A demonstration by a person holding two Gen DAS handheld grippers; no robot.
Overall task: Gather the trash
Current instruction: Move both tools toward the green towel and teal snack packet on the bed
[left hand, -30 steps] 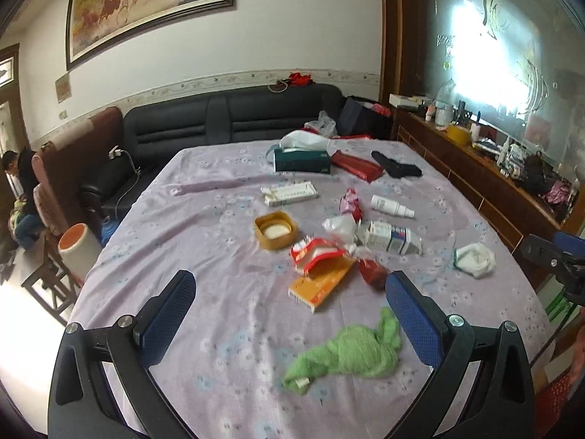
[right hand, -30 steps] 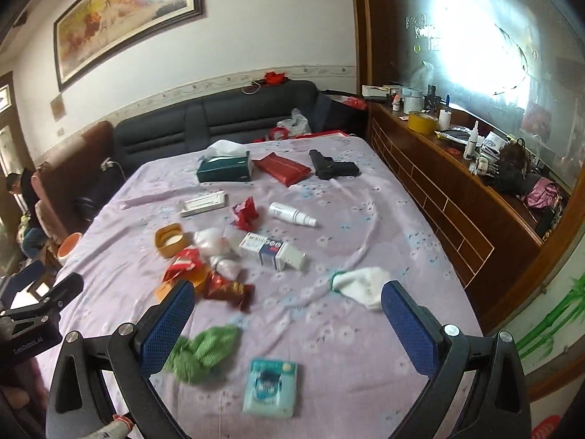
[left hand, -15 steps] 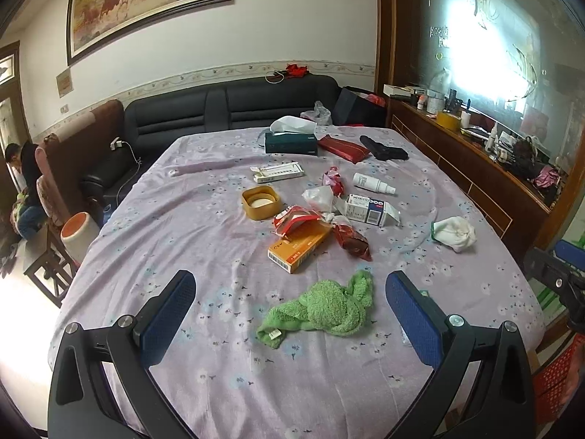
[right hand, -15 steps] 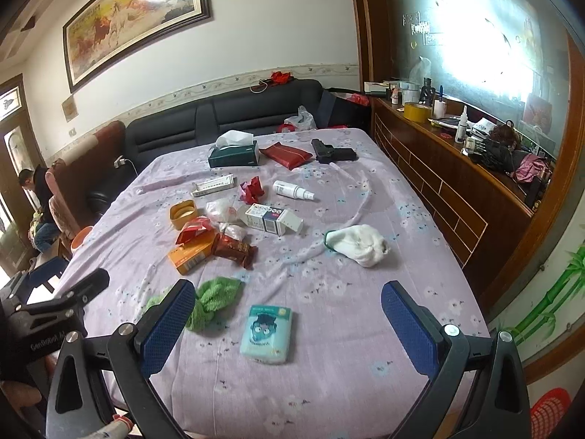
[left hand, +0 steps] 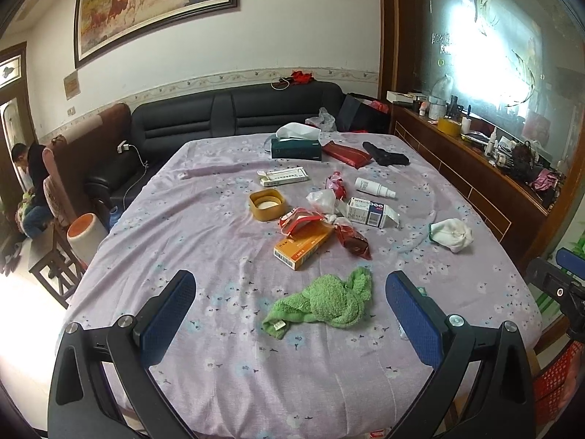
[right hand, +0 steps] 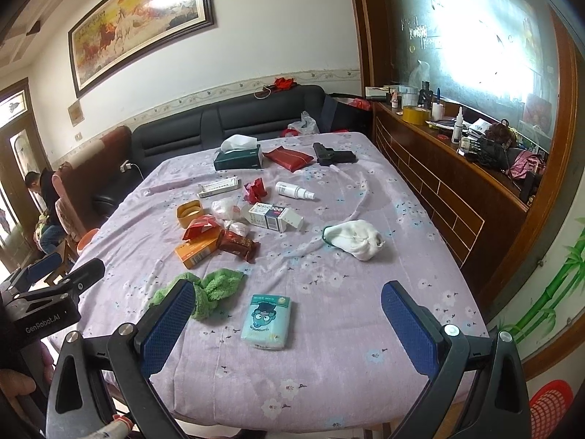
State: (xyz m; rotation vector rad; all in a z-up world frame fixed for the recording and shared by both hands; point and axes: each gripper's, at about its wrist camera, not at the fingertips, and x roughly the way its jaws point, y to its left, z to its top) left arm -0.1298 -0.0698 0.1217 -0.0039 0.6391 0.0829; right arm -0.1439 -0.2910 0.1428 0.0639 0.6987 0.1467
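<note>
Tools: left tool [left hand: 290,307] and right tool [right hand: 287,316] gaped wide, empty; crumpled green cloth [left hand: 325,301] between left tool's fingers, wrappers beyond.

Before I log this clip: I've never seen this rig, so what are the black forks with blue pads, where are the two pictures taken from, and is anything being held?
No robot here: a person carries a two-finger gripper in each hand, each with a fisheye camera looking along its fingers. The left gripper and right gripper are both open and hold nothing, hovering at the near edge of a table under a lilac cloth. On it lie a green cloth, an orange box, a white cloth, a tissue pack, wrappers and a tissue box. A red basket sits on the floor at the right.
</note>
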